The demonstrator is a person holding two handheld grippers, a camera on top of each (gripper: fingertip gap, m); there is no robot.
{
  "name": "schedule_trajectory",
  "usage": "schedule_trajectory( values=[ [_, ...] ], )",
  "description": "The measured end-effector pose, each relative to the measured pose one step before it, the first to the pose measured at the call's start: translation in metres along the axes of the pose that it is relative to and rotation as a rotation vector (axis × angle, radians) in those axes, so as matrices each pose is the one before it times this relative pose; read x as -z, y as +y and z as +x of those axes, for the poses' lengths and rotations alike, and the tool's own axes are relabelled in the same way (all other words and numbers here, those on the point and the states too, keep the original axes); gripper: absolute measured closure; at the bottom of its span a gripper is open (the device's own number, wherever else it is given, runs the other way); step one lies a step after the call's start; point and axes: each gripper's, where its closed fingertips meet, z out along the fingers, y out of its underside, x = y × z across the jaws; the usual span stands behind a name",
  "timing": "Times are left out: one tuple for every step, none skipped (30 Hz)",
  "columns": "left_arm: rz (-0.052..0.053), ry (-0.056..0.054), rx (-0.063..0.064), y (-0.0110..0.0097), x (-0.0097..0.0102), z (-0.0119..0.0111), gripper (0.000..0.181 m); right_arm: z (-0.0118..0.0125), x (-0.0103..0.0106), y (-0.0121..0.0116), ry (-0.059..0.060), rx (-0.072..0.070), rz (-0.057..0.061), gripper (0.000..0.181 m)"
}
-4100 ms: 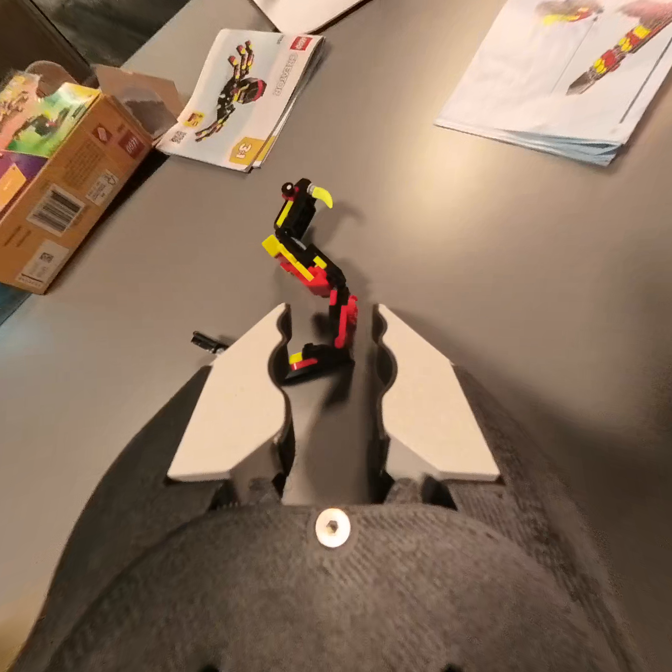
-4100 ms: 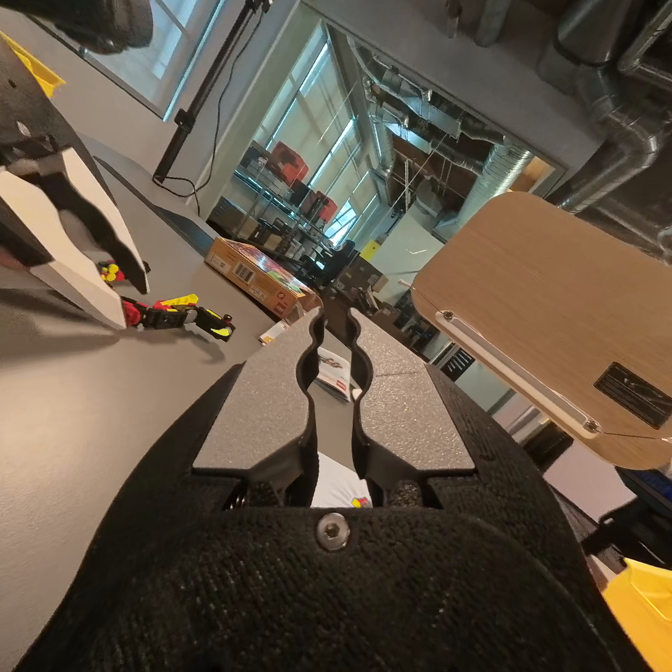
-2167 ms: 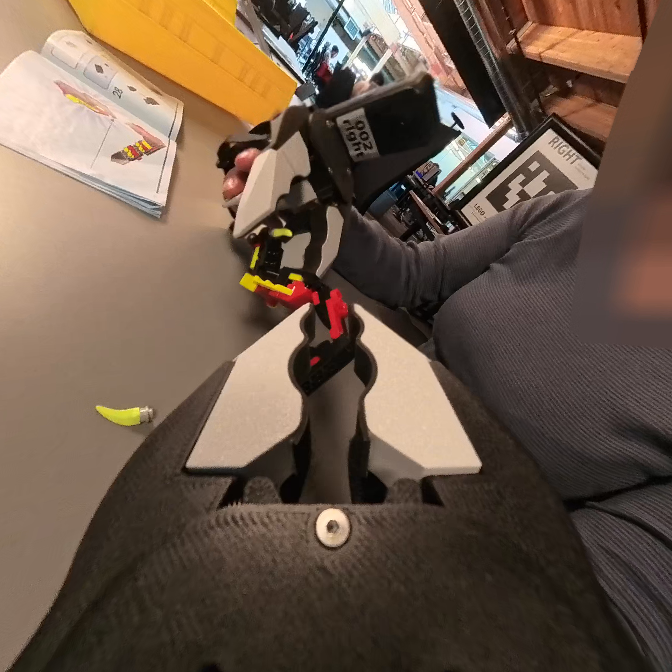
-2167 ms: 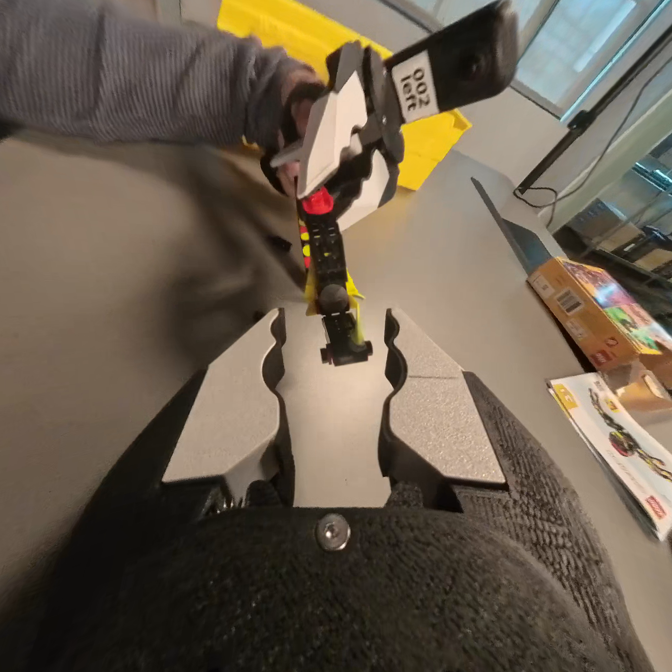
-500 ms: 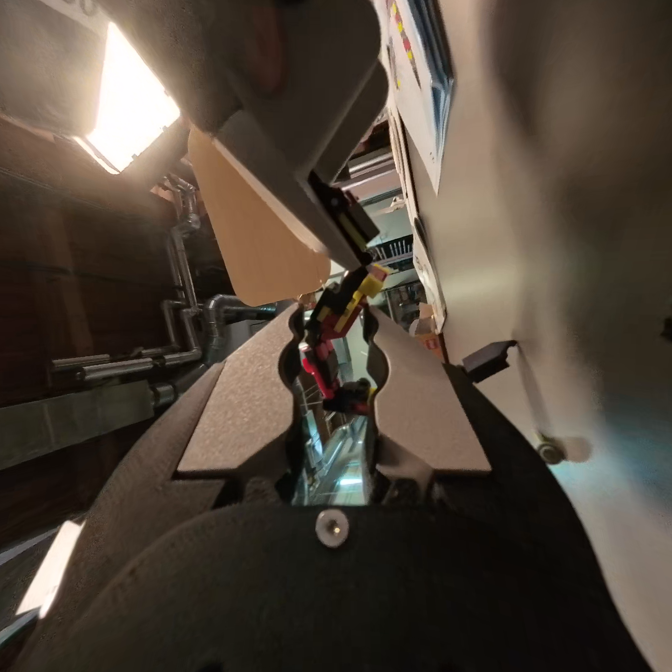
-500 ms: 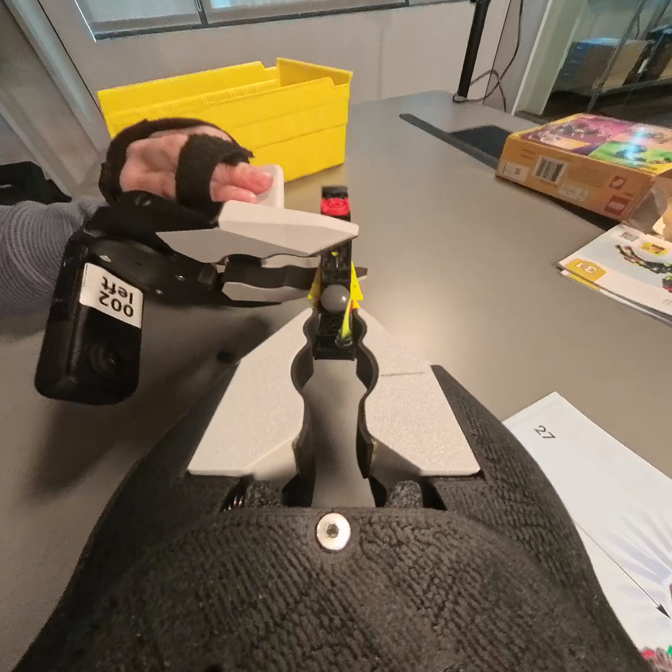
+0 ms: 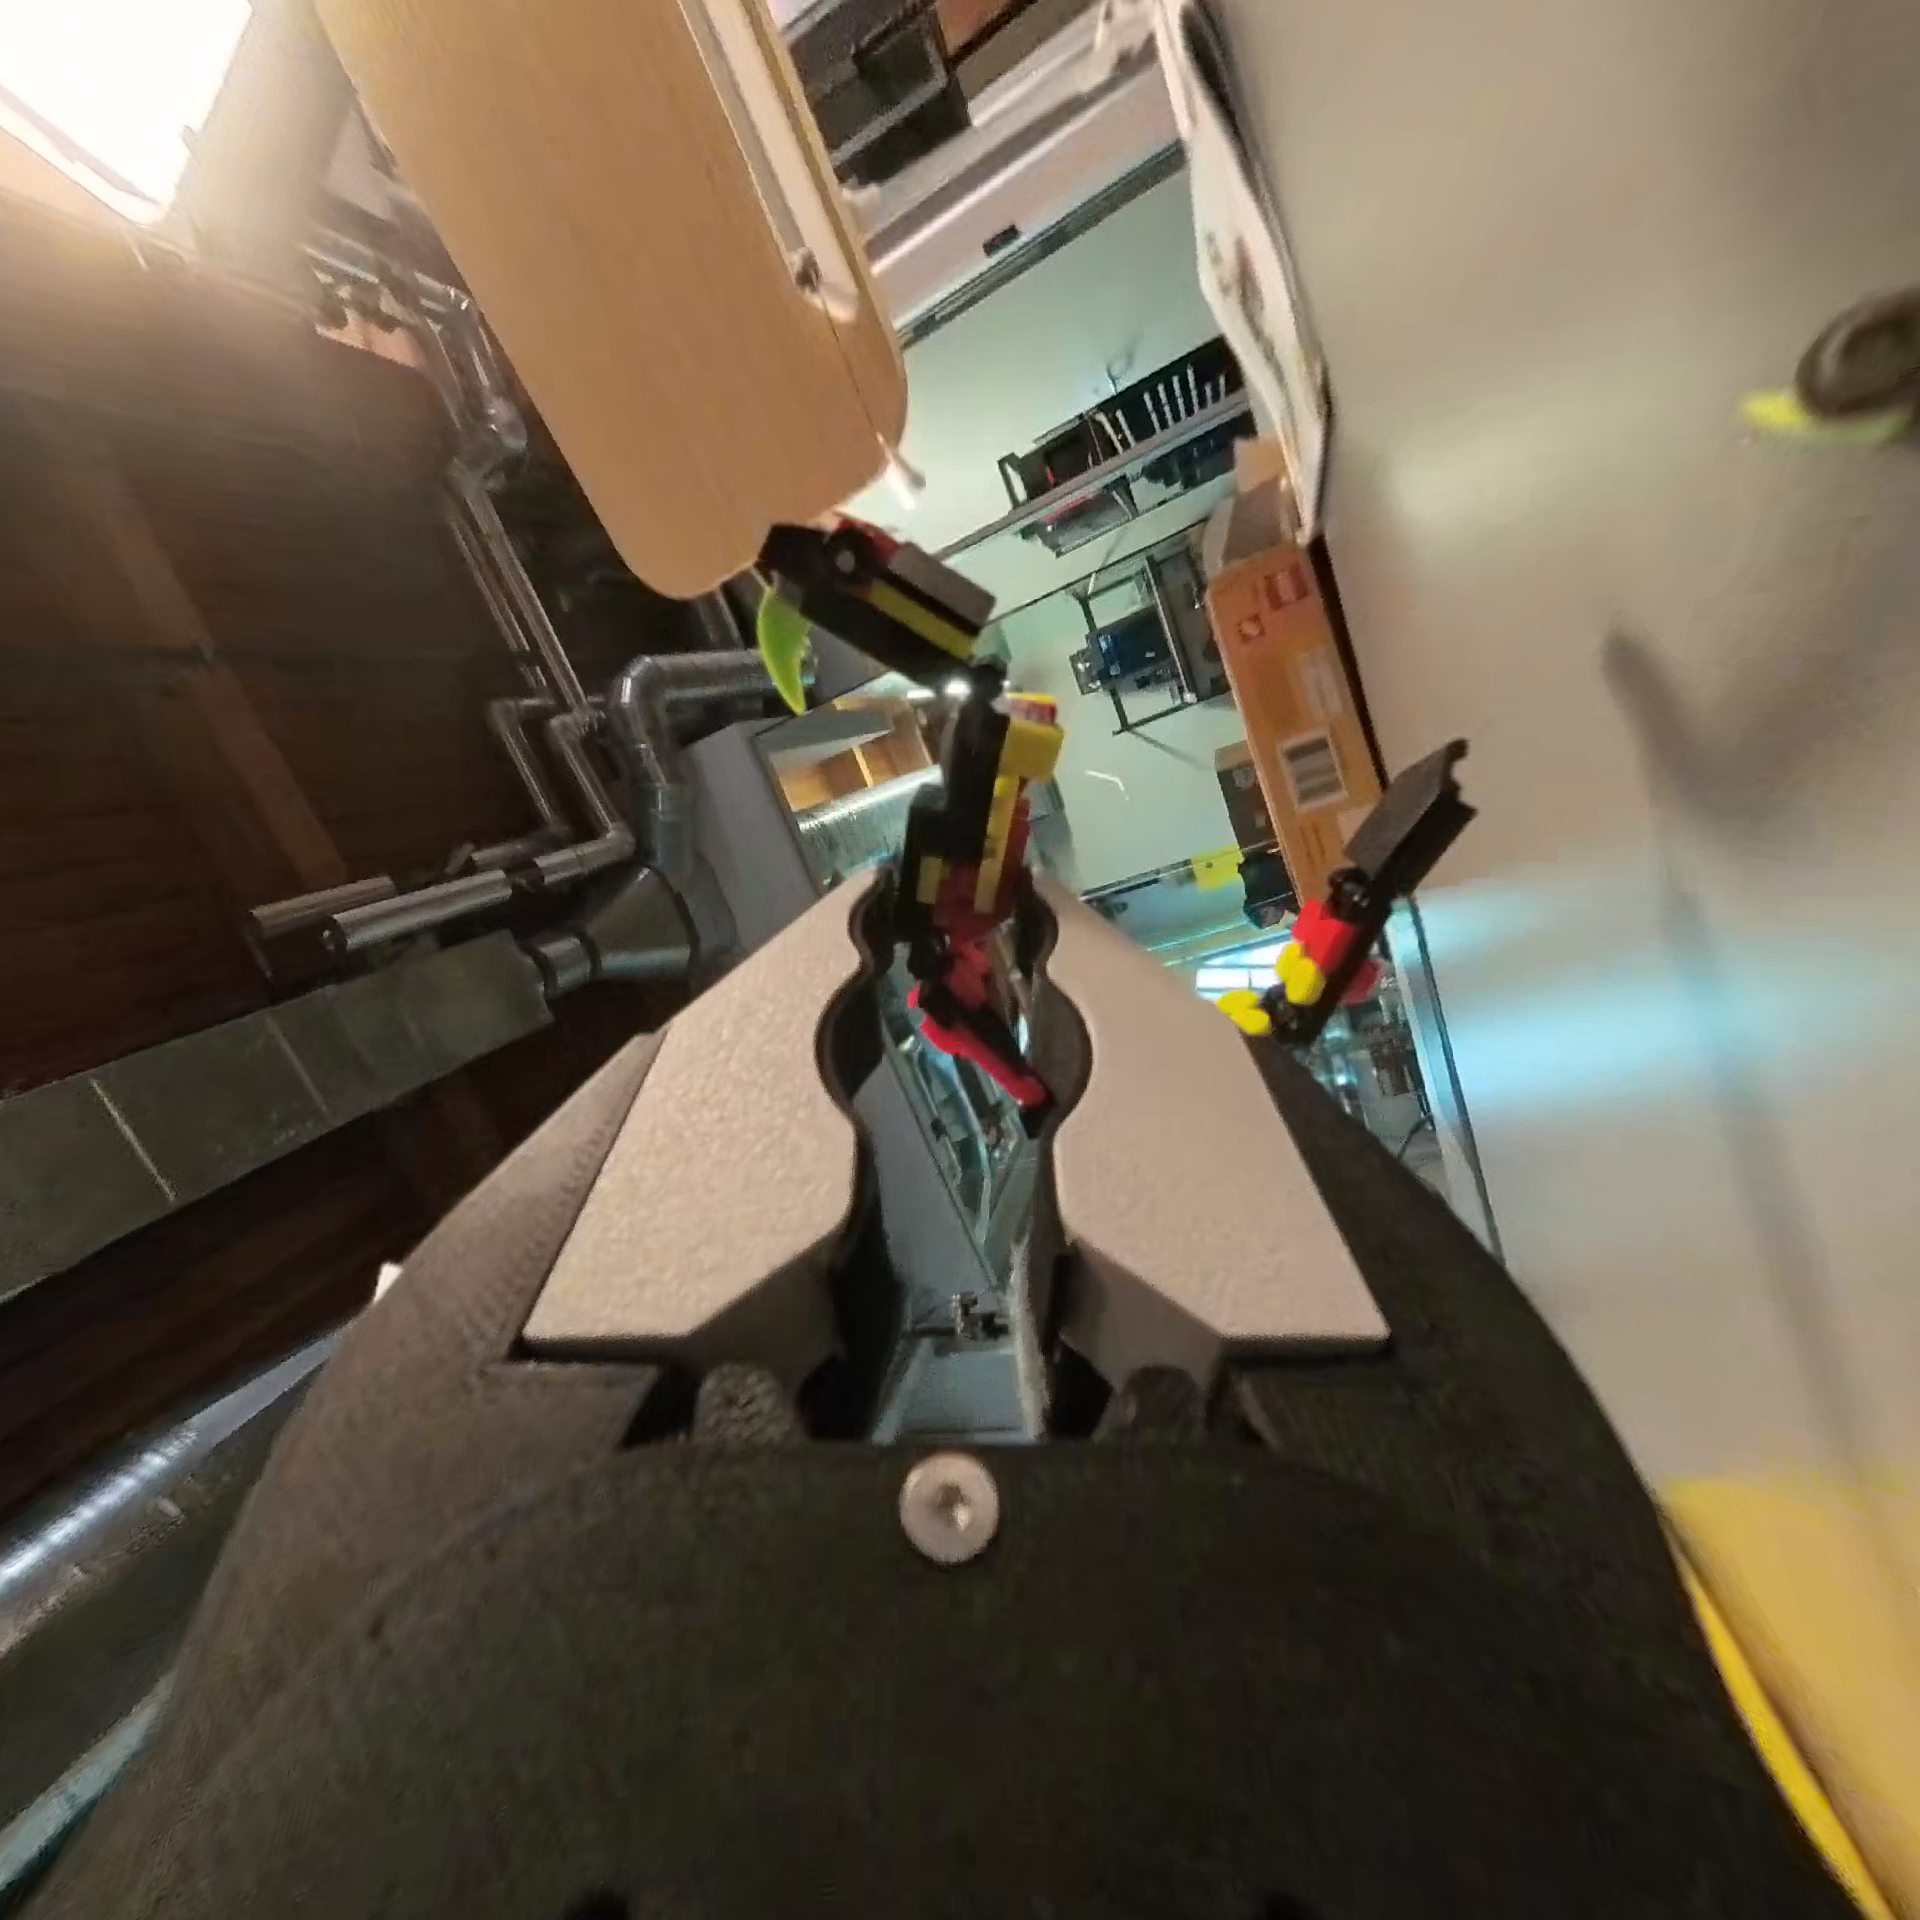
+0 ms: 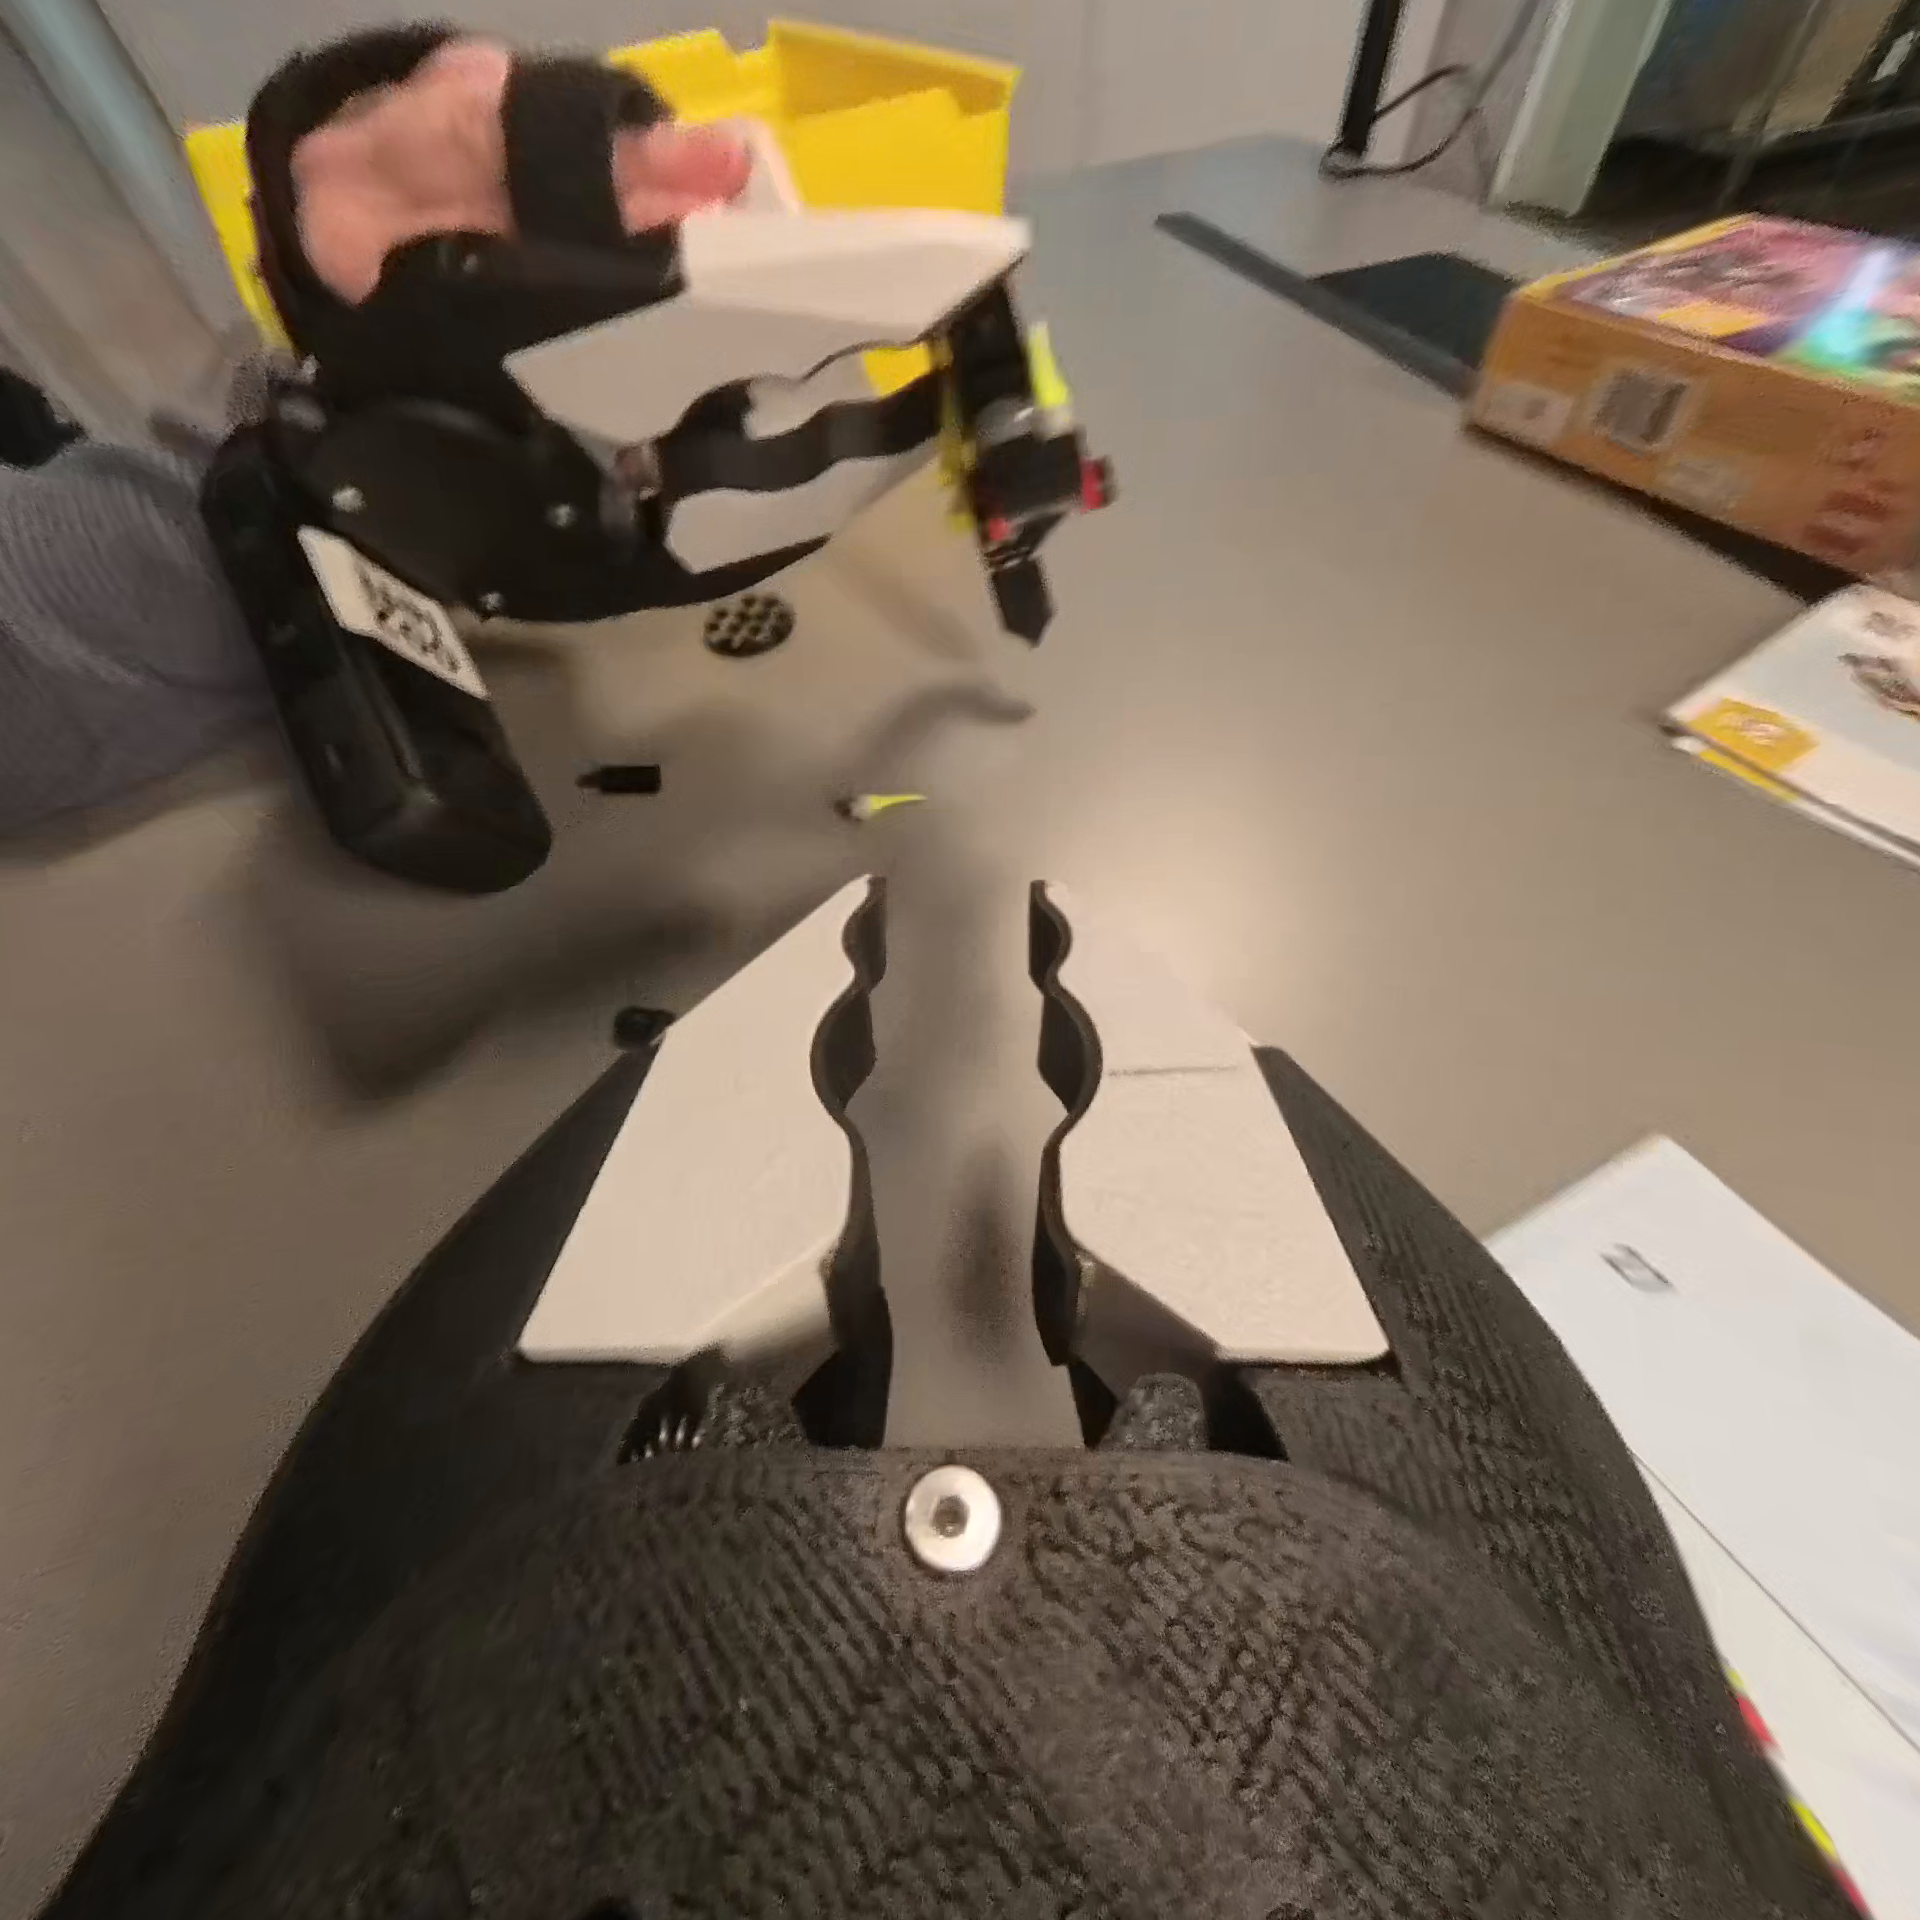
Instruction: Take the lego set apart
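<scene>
While the left tool [image 7: 951, 914] grips only the red-black lower stretch of the lego model [image 7: 961, 831], the long jointed upper part w/ black head & lime claw sticks out free at 12 o'clock. Prob. the main risk: that section could swing or snap off at a joint and drop, since nothing supports it. Frames are motion-blurred, so a quick move might also flick small bits across the table [image 8: 1299, 623].

A separate chunk [image 7: 1351, 904], black plate w/ red & yellow bricks, shows at 3 o'clock of the left tool in its own view; whether it rests on the table or is mid-air I can't tell. Loose bits lie on the table in the right wrist view: lime claw [image 8: 883, 805] at 12 o'clock just past the right tool [image 8: 956, 904], small black pin [image 8: 623, 779] at 11. Easy to knock or lose.

Left tool: clamped on the model, narrow gap, both inner faces touching it. Right tool: fingers moderately apart, nothing between them, low over the table, touching nothing as far as I can see.
</scene>
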Motion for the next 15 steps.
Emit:
schedule_trajectory(
  values=[
    [-0.0068, -0.0020, 0.0043, 0.00377, 0.00043, 0.00110, 0.160, -0.00793, -0.00775, 0.00059, -0.0225, 0.0132, -0.0221, 0.157],
    [-0.0023, 0.0013, 0.0018, 0.00274, 0.00051, 0.00176, 0.160, -0.00850, -0.00860, -0.00070, -0.0242, 0.0135, -0.0163, 0.159],
    [0.0008, 0.0027, -0.0029, 0.00190, 0.00060, 0.00203, 0.160, -0.00781, -0.00909, -0.00055, -0.0224, 0.0161, -0.0205, 0.161],
    [0.0016, -0.0006, -0.0061, 0.00142, 0.00063, 0.00162, 0.160, -0.00574, -0.00898, 0.00126, -0.0139, 0.0189, -0.0318, 0.163],
    [0.0005, -0.0036, -0.0060, 0.00139, 0.00069, 0.00089, 0.160, -0.00381, -0.00814, 0.00218, -0.0067, 0.0170, -0.0375, 0.165],
    [0.0010, -0.0015, -0.0054, 0.00135, 0.00060, 0.00093, 0.160, -0.00195, -0.00700, 0.00275, -0.0004, 0.0087, -0.0383, 0.166],
    [0.0036, -0.0012, -0.0028, 0.00083, 0.00059, 0.00082, 0.160, -0.00109, -0.00591, 0.00303, -0.0003, -0.0023, -0.0372, 0.166],
    [0.0044, -0.0002, -0.0008, 0.00028, 0.00062, 0.00064, 0.160, -0.00034, -0.00473, 0.00259, 0.0005, -0.0194, -0.0312, 0.166],
    [0.0055, -0.0024, -0.0011, -0.00019, 0.00057, 0.00026, 0.160, 0.00004, -0.00386, 0.00164, 0.0003, -0.0346, -0.0232, 0.166],
    [0.0042, -0.0024, -0.0005, -0.00009, 0.00039, 0.00043, 0.160, -0.00095, -0.00307, -0.00013, -0.0051, -0.0388, -0.0109, 0.166],
    [0.0013, -0.0006, 0.0012, 0.00018, 0.00008, 0.00062, 0.160, 0.00117, -0.00253, -0.00138, 0.0124, -0.0382, -0.0013, 0.165],
    [0.0013, 0.0015, 0.0032, 0.00016, -0.00015, 0.00085, 0.160, 0.00196, -0.00221, -0.00144, 0.0241, -0.0269, 0.0013, 0.165],
    [0.0002, 0.0037, 0.0028, 0.00025, -0.00016, 0.00125, 0.160, 0.00149, -0.00225, -0.00149, 0.0265, -0.0198, 0.0008, 0.165],
    [-0.0004, 0.0032, 0.0018, 0.00031, -0.00004, 0.00095, 0.160, 0.00228, -0.00251, -0.00096, 0.0341, -0.0213, -0.0031, 0.164],
    [0.0001, 0.0007, 0.0018, 0.00041, 0.00017, 0.00029, 0.160, 0.00121, -0.00291, -0.00001, 0.0293, -0.0155, -0.0095, 0.163]
  ],
)
